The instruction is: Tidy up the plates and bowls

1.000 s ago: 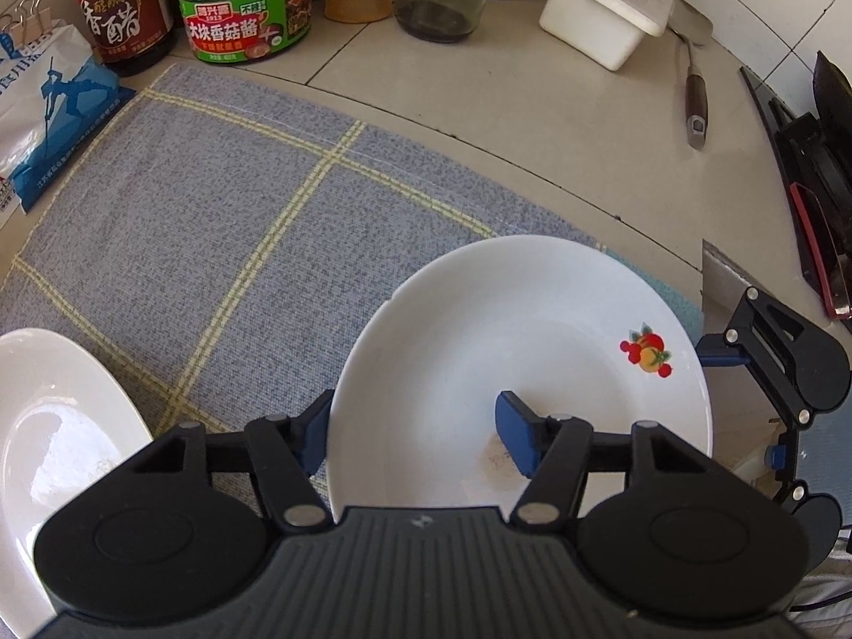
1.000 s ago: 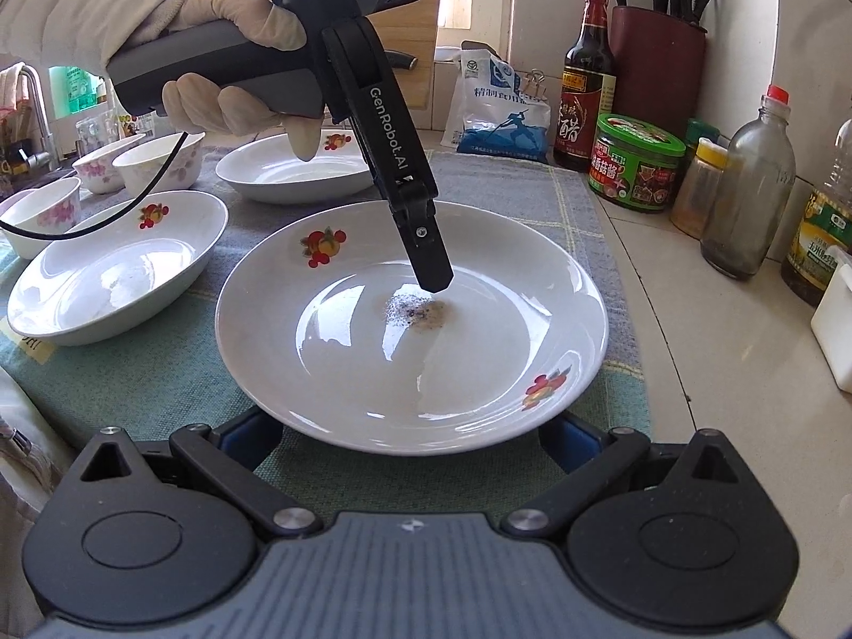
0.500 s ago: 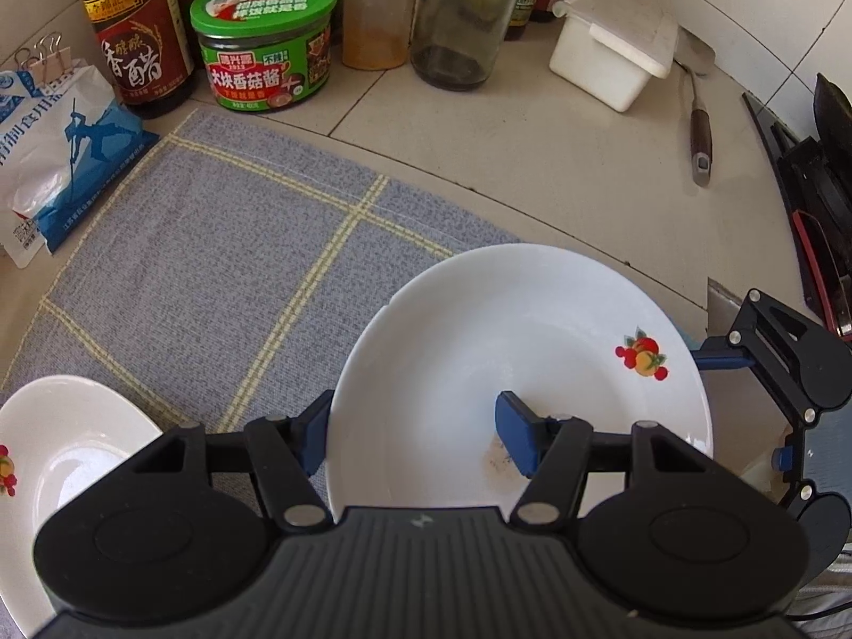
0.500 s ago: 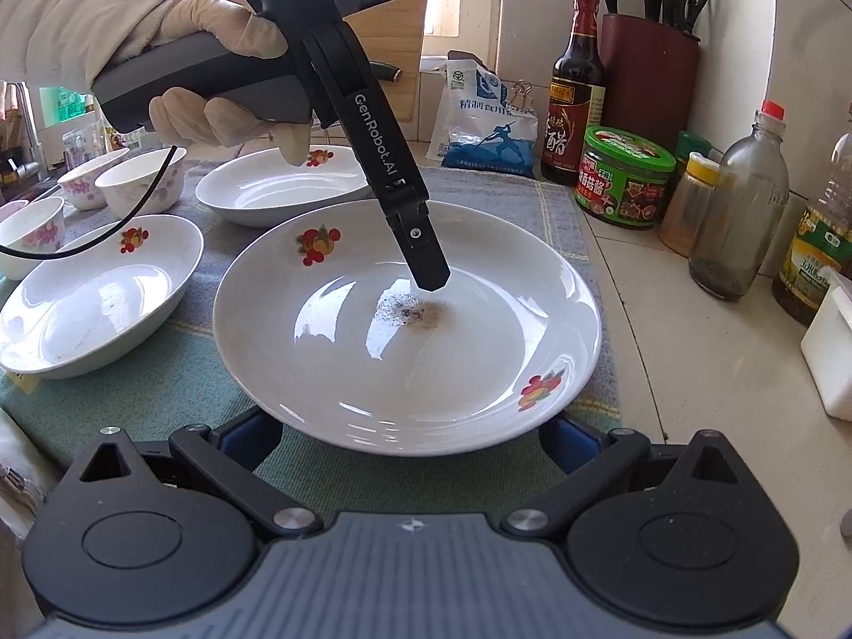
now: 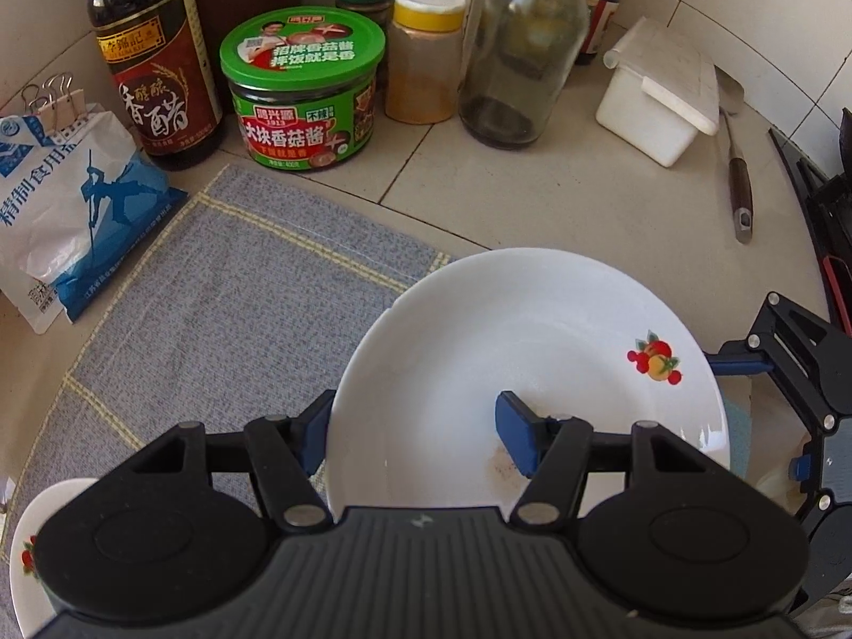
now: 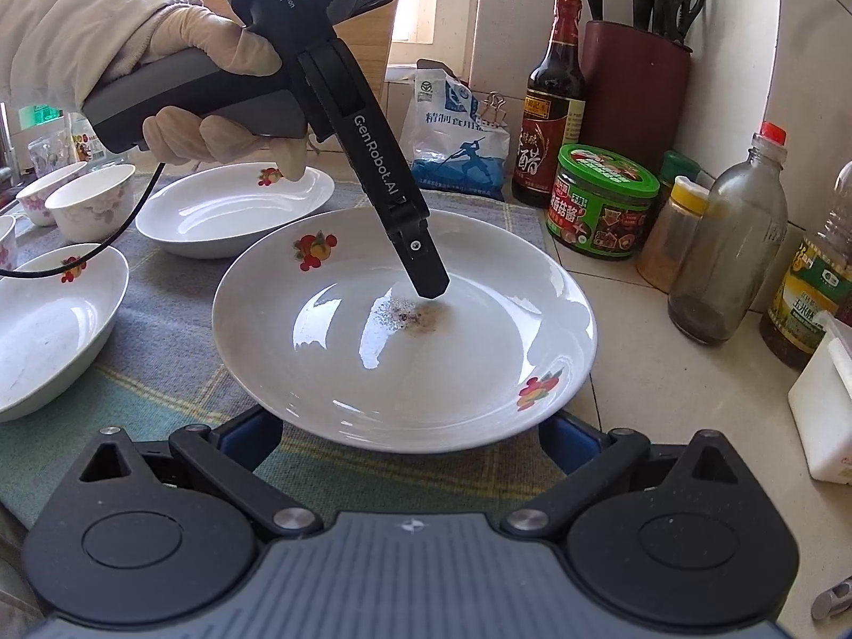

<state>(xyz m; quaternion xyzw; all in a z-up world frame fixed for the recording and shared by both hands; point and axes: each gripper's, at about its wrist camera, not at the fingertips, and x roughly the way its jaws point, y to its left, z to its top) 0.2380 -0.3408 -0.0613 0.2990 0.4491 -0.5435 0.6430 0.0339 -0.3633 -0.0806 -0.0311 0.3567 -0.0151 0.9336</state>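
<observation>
Two hand-held grippers meet at one white plate [image 6: 404, 351] with fruit prints on its rim and a brownish smear in its middle. The left hand-held gripper [image 5: 420, 436] is clamped on the plate's rim: one blue pad sits inside the plate near the smear, the other under the outer edge. In the right wrist view a gloved hand [image 6: 213, 85] holds that tool, and its finger comes down steeply into the plate. The right hand-held gripper [image 6: 410, 436] has its fingers spread wide, one to each side of the plate's near edge, both below the rim; whether they touch it I cannot tell.

The plate is partly over the grey checked cloth [image 5: 234, 309] and partly over the tiled bench [image 5: 559, 197]. To its left on the cloth lie a second plate [image 6: 229, 207] and a deeper dish [image 6: 48, 330], with small flowered bowls [image 6: 90, 202] behind them. Along the wall stand a salt bag [image 5: 69, 202], a dark vinegar bottle [image 5: 154, 64], a green-lidded jar [image 5: 303, 90], a yellow-capped spice jar [image 5: 426, 53], a glass bottle [image 5: 527, 48] and a white lidded box [image 5: 660, 90].
</observation>
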